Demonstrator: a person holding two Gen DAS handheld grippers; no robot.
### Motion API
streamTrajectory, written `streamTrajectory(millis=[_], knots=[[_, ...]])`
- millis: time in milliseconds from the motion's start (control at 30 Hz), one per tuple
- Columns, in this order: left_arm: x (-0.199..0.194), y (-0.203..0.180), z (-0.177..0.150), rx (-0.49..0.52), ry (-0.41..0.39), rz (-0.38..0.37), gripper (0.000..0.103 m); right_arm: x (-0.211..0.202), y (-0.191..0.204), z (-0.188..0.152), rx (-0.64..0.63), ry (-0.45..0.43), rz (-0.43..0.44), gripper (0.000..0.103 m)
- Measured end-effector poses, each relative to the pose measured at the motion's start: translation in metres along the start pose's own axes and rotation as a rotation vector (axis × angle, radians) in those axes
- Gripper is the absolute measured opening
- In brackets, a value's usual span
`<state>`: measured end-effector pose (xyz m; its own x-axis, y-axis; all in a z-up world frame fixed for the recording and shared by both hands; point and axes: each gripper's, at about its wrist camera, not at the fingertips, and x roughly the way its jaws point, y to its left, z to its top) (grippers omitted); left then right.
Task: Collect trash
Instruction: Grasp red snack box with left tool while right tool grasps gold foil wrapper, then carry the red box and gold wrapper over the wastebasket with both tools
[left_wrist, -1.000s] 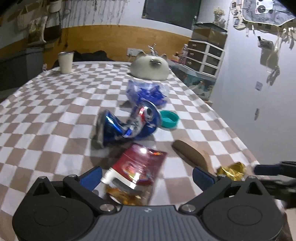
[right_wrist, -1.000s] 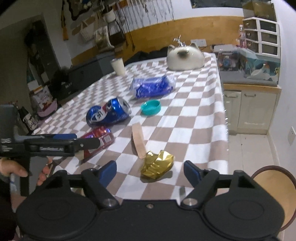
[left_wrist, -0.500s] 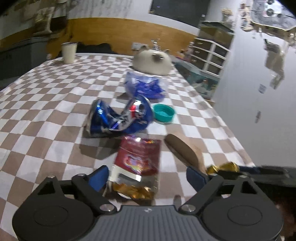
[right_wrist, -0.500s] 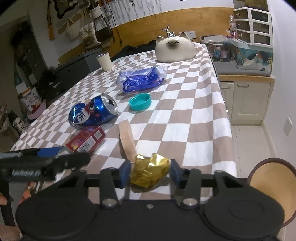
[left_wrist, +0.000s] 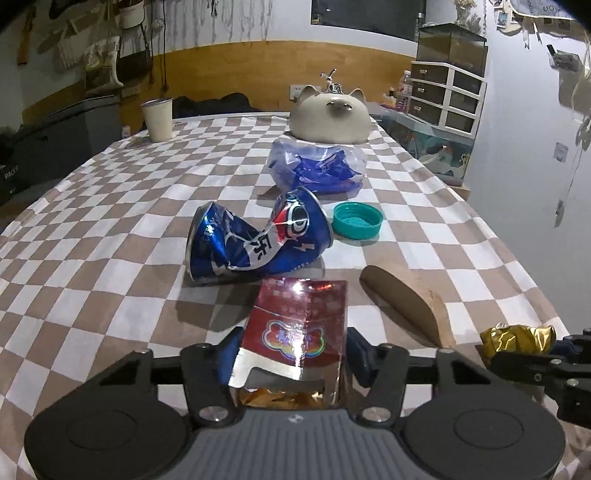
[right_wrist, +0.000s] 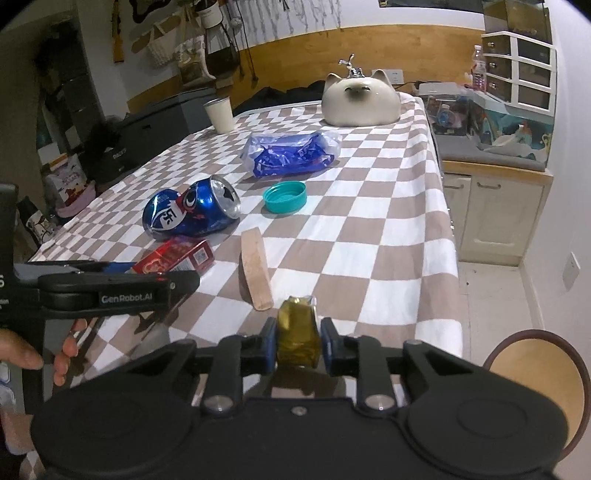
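A red snack packet (left_wrist: 295, 325) lies on the checked tablecloth (left_wrist: 110, 258). My left gripper (left_wrist: 291, 347) has a finger against each of its sides, and the jaws are still closing on it. The right gripper (right_wrist: 298, 339) squeezes a crumpled gold foil wrapper (right_wrist: 297, 332) between its blue pads (right_wrist: 269, 341) near the table's right edge, its jaws closing too. In the left wrist view the gold wrapper (left_wrist: 517, 338) shows at lower right. A crushed blue can (left_wrist: 255, 243) lies just beyond the packet.
A teal lid (left_wrist: 356, 221), a blue plastic bag (left_wrist: 317, 168) and a brown curved strip (left_wrist: 406, 306) lie nearby. A cat-shaped ceramic (left_wrist: 330, 120) and a cup (left_wrist: 157, 120) stand at the far end. A round stool (right_wrist: 535, 369) sits beside the table's right edge.
Both grippers went from wide open to closed in on their items. The left one moved forward around the red packet. The gold wrapper is now crushed narrow between the right pads.
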<state>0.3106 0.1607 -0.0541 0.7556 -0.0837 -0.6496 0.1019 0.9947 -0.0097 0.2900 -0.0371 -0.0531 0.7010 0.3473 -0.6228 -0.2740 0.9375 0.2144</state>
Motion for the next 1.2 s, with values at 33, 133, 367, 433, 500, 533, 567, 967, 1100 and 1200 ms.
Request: streamTrajectory(millis=[33,133,367,433,500,533,567,967,1100,1200], knots=[[-0.001,-0.001,-0.001,0.0,0.0,0.001,0.055,-0.001,0.0,-0.001,-0.002,-0.001,0.001,0.025],[-0.008,-0.005,-0.005,0.007,0.0,0.003,0.054,-0.007,0.0,-0.002,-0.012,-0.01,0.0,0.025],[-0.031,-0.014,-0.016,-0.004,-0.014,0.01,0.054,-0.018,-0.003,-0.001,-0.022,-0.026,-0.013,0.025],[-0.038,-0.016,-0.018,-0.009,-0.022,0.011,0.054,-0.021,-0.003,-0.002,-0.03,-0.031,-0.017,0.025],[-0.045,-0.019,-0.019,-0.009,-0.031,0.014,0.054,-0.025,-0.004,-0.003,-0.035,-0.036,-0.021,0.025],[-0.048,-0.02,-0.02,-0.008,-0.036,0.017,0.054,-0.026,-0.005,-0.003,-0.035,-0.038,-0.02,0.025],[-0.051,-0.022,-0.02,-0.007,-0.041,0.019,0.054,-0.029,-0.005,-0.004,-0.036,-0.041,-0.021,0.025],[-0.085,-0.044,-0.027,-0.017,-0.086,0.034,0.053,-0.055,-0.012,-0.012,-0.075,-0.075,-0.026,0.025],[-0.092,-0.055,-0.032,-0.023,-0.092,0.027,0.053,-0.062,-0.019,-0.019,-0.07,-0.077,-0.025,0.025],[-0.096,-0.065,-0.035,-0.023,-0.096,0.018,0.053,-0.07,-0.024,-0.022,-0.071,-0.088,-0.026,0.025]])
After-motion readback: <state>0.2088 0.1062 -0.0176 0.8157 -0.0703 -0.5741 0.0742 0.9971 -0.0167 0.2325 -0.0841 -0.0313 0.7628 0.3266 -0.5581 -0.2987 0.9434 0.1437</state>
